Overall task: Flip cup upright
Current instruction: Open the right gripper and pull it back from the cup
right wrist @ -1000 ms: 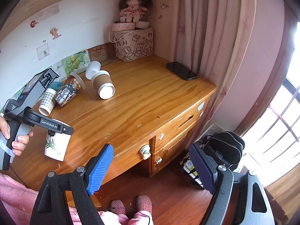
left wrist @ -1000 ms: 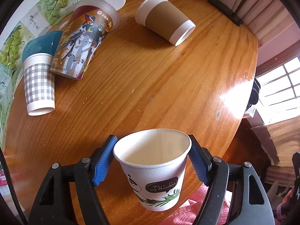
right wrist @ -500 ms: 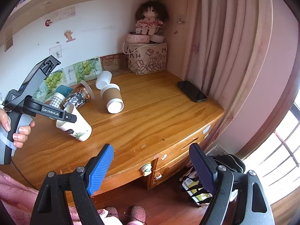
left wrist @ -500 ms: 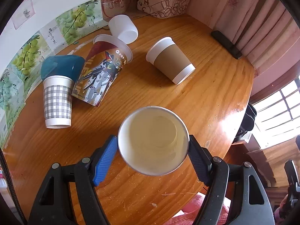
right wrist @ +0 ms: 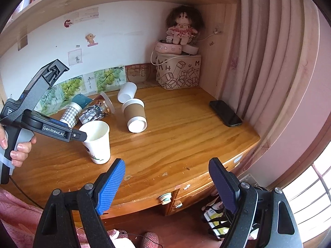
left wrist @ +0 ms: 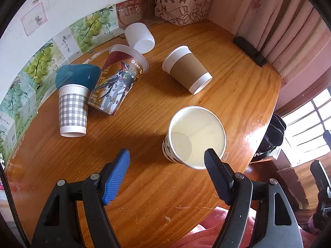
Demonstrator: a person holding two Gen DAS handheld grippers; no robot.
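A white paper cup with a panda print (left wrist: 196, 138) stands upright, mouth up, on the wooden desk (left wrist: 238, 95); it also shows in the right wrist view (right wrist: 97, 142). My left gripper (left wrist: 167, 165) is open, its jaws apart, with the cup just beyond its right finger (left wrist: 217, 173). In the right wrist view the left gripper (right wrist: 62, 133) sits beside the cup's rim. My right gripper (right wrist: 167, 184) is open and empty, off the desk's front edge.
Several cups lie on their sides at the back: a brown-sleeved cup (left wrist: 187, 73), a printed plastic cup (left wrist: 115, 84), a checked cup (left wrist: 72, 109), a white plastic cup (left wrist: 139, 38). A phone (left wrist: 250, 51) lies at the right. A patterned box (right wrist: 178, 72) stands in the corner.
The left gripper tilted the panda cup upright, set it on the desk and opened, letting it go. The right gripper rose slightly.
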